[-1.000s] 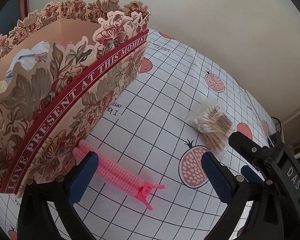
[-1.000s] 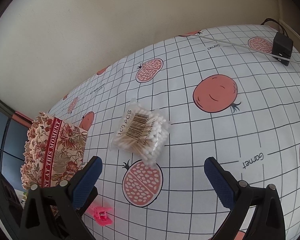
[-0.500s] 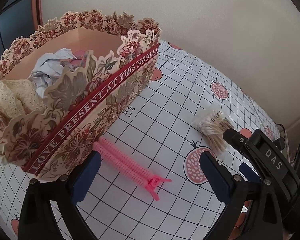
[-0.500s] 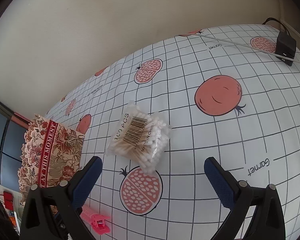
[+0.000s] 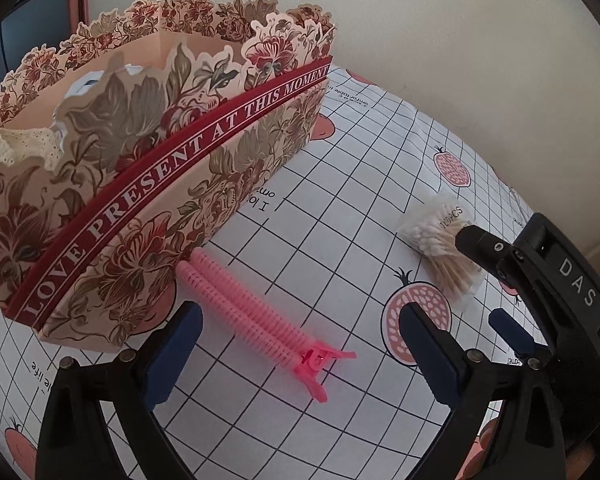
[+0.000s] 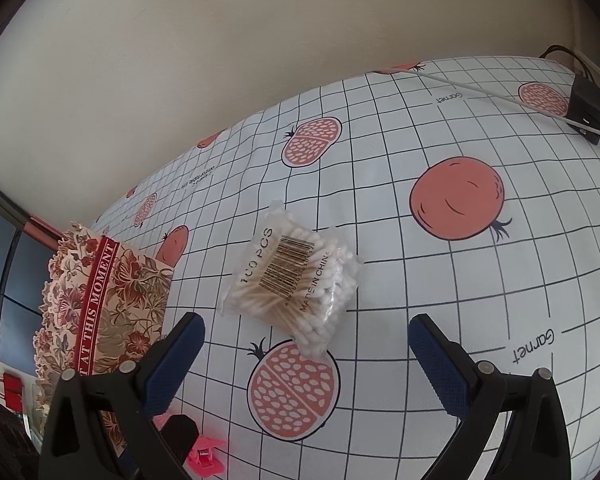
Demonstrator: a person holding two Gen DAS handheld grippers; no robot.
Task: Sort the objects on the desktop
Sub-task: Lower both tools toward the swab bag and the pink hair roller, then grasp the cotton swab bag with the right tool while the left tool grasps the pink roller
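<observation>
A long pink ribbed hair clip (image 5: 252,308) lies on the table against the floral paper box (image 5: 140,184). My left gripper (image 5: 300,316) hovers over it with a finger on each side. Its jaws are closing, but the pads are still clear of the clip. A clear bag of cotton swabs (image 6: 296,276) lies flat just ahead of my right gripper (image 6: 306,322), which is wide open and holds nothing. In the left wrist view the bag (image 5: 440,240) is partly hidden behind the right gripper's black body (image 5: 560,280). The clip's hinge end (image 6: 204,456) shows at the bottom of the right wrist view.
The box (image 6: 100,292) holds a cream lace cloth (image 5: 16,144) and a pale blue item (image 5: 80,84). The grid-and-pomegranate tablecloth (image 6: 460,300) runs back to a beige wall. A black adapter (image 6: 586,108) with a cable lies at the far right corner.
The left wrist view has tilted slightly, so the clip now sits higher between the fingers and less of the box's inside shows. The right view has hardly shifted.
</observation>
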